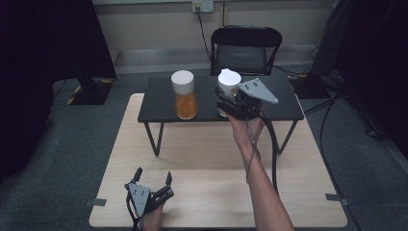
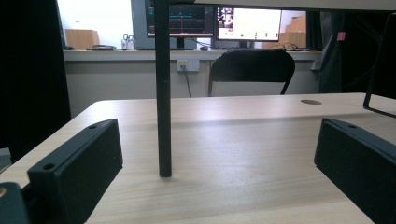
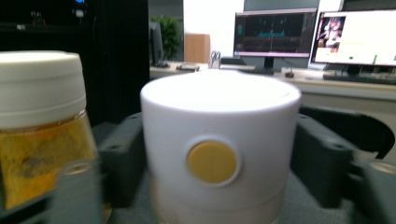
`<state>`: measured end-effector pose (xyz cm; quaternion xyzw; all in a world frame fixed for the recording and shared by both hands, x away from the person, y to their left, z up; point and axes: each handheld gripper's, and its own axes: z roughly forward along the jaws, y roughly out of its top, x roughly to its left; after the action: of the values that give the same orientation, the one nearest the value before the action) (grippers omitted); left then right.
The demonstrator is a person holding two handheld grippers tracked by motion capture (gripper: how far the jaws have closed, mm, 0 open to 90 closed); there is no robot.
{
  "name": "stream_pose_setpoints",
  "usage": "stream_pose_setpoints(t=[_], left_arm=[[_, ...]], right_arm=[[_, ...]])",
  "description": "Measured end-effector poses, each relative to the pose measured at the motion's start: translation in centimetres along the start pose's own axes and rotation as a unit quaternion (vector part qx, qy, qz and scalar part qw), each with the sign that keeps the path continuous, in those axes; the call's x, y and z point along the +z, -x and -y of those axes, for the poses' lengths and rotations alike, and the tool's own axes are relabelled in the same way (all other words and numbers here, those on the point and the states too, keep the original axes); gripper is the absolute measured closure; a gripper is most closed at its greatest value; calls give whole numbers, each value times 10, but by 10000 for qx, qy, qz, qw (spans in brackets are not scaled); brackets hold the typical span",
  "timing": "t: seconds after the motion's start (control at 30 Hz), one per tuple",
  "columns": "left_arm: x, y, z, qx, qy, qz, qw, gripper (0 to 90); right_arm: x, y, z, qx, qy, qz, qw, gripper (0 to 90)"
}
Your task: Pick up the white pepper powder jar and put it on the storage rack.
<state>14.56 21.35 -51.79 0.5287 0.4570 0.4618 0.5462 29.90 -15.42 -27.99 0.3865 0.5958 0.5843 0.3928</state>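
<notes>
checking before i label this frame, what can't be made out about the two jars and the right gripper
- White-lidded jar, high view: its body and contents are hidden behind the right gripper.
- Same jar, right gripper view: the bottom edge cuts it off below the lid; whether the pads press it is blurred.
- Orange-filled jar, right gripper view: cut off by the left edge, blurred.
</notes>
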Motion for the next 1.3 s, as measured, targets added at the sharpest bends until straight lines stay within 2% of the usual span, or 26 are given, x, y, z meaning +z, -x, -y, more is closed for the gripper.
stream_pose_setpoints(t=[0.07, 0.17, 0.3, 0.83, 1.3], left_arm=[[0, 0, 0, 0, -1, 0, 10000, 4], [0, 0, 0, 0, -1, 0, 10000, 4], [0, 0, 0, 0, 0, 0, 10000, 4], [0, 0, 0, 1, -2, -1, 10000, 4], [0, 0, 0, 1, -2, -9, 10000, 7]], right_arm=[[0, 1, 1, 52, 57, 16, 10000, 139], [0, -2, 5, -2, 167, 88, 9998, 39], [-2, -3, 6, 8, 163, 23, 9999, 1], [-27, 0, 17, 231, 337, 21, 9992, 0], [-43, 2, 26, 124, 310, -59, 9994, 0]])
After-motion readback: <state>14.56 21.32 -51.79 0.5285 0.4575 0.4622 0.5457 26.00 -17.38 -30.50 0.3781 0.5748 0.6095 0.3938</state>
